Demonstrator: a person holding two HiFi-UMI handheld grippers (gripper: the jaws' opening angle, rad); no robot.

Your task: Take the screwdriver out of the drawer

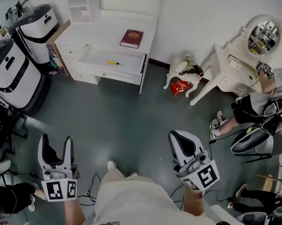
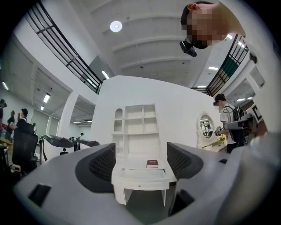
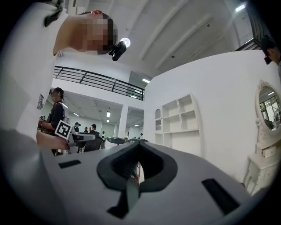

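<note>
A yellow screwdriver (image 1: 113, 63) lies in the open drawer (image 1: 127, 67) of a white desk (image 1: 76, 37) across the room. My left gripper (image 1: 55, 140) is held low at the left, far from the desk, jaws open and empty. In the left gripper view the desk (image 2: 140, 180) shows between the open fingers (image 2: 103, 165) of the left gripper (image 2: 140, 165). My right gripper (image 1: 176, 135) is at the right, jaws shut on nothing. In the right gripper view the right gripper (image 3: 137, 165) has its pads pressed together.
A red book (image 1: 132, 38) lies on the desk top. Two white machines (image 1: 9, 71) stand left of the desk. A small white stool with a red bag (image 1: 180, 86) and a white vanity with a round mirror (image 1: 262, 34) stand at the right, where a person (image 1: 245, 108) sits.
</note>
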